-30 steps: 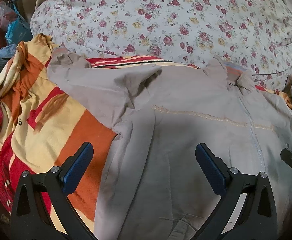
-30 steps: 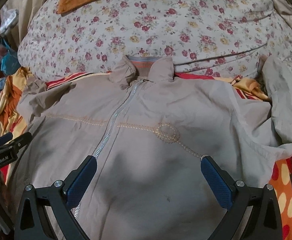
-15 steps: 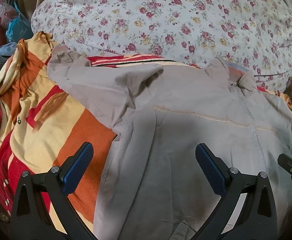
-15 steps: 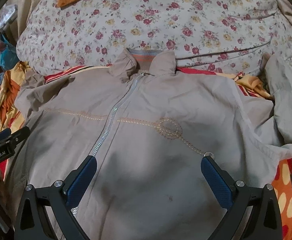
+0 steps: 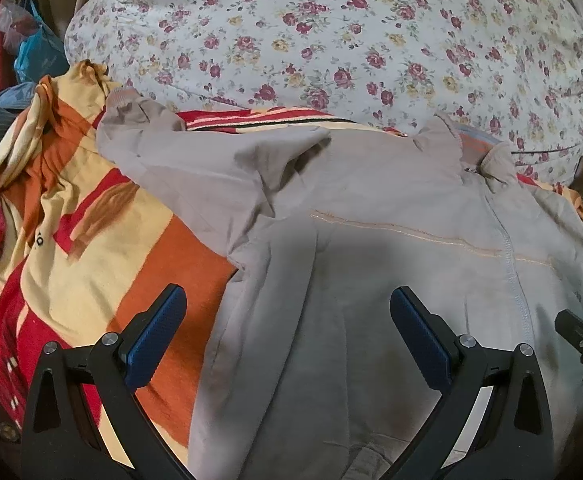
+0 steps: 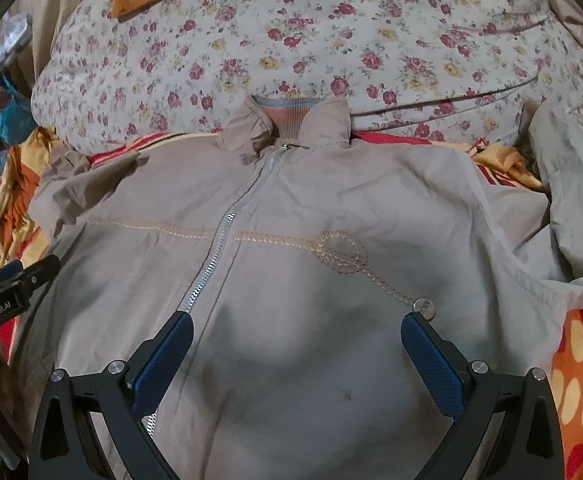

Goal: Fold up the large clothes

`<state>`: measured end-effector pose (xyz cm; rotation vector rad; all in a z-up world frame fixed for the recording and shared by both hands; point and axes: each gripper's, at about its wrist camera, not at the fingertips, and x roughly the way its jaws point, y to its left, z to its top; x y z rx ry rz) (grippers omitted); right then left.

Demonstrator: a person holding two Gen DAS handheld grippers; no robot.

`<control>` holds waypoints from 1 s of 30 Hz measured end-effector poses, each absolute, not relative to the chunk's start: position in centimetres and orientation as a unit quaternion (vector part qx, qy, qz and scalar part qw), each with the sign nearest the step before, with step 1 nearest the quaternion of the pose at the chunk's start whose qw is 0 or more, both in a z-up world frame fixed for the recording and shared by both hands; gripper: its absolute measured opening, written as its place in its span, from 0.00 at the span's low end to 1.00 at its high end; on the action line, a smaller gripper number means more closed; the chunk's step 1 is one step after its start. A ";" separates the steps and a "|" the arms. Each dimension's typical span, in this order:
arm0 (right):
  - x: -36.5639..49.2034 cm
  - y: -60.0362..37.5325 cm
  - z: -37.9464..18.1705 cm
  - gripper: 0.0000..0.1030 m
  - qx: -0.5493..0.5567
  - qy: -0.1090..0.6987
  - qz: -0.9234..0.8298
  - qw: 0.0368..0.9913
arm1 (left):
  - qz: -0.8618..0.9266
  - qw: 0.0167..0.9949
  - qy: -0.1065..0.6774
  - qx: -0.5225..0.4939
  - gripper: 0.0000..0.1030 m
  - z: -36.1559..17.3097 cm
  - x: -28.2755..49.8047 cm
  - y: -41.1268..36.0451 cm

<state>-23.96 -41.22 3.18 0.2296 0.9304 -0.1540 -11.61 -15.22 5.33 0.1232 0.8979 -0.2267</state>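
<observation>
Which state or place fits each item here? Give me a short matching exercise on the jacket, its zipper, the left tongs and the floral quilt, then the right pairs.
Column one:
1. jacket
2. zipper
3. left tongs
4. floral quilt

Column two:
A. open, holding nothing, over the jacket's side edge
B. bunched up beyond the collar
C. spread front side up on the striped blanket
D. closed up to the collar

Pairs: 1-C, 2-D, 3-A, 4-B
</observation>
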 end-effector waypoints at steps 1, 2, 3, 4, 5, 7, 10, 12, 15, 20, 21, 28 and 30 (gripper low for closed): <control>-24.0 -41.3 3.2 1.00 0.112 0.445 -0.074 0.886 | -0.109 0.893 0.433 0.058 0.99 5.3 -11.6 -15.2; -24.0 -41.3 3.3 1.00 0.111 0.445 -0.075 0.886 | -0.109 0.892 0.434 0.056 0.99 5.3 -11.6 -15.1; -23.9 -41.3 3.3 1.00 0.110 0.445 -0.075 0.885 | -0.109 0.892 0.434 0.055 0.99 5.3 -11.6 -15.1; -23.9 -41.2 3.4 1.00 0.109 0.444 -0.075 0.886 | -0.108 0.893 0.434 0.056 0.99 5.3 -11.6 -15.1; -23.9 -41.2 3.4 1.00 0.106 0.443 -0.074 0.887 | -0.108 0.893 0.433 0.057 0.99 5.3 -11.6 -15.1; -23.8 -41.1 3.4 1.00 0.104 0.445 -0.072 0.887 | -0.107 0.893 0.433 0.058 0.99 5.3 -11.6 -15.0; -23.8 -41.0 3.2 1.00 0.103 0.448 -0.072 0.885 | -0.107 0.893 0.433 0.058 0.99 5.3 -11.6 -15.0; -23.7 -40.9 3.0 1.00 0.101 0.455 -0.075 0.882 | -0.107 0.893 0.433 0.058 0.99 5.3 -11.6 -15.0; -23.7 -41.0 2.8 1.00 0.096 0.459 -0.083 0.879 | -0.106 0.893 0.434 0.058 0.99 5.3 -11.6 -15.0; -23.9 -40.9 2.8 1.00 0.095 0.453 -0.087 0.882 | -0.113 0.888 0.444 0.039 0.99 5.6 -11.0 -14.3; -23.8 -40.9 2.8 1.00 0.094 0.454 -0.087 0.882 | -0.115 0.887 0.447 0.028 0.99 5.8 -10.6 -14.0; -24.0 -41.0 2.4 1.00 0.112 0.468 -0.075 0.873 | -0.066 0.886 0.456 -0.046 0.99 7.9 -5.3 -8.2; -23.9 -41.0 2.3 1.00 0.113 0.472 -0.073 0.871 | -0.030 0.888 0.452 -0.076 0.99 8.2 -3.3 -5.3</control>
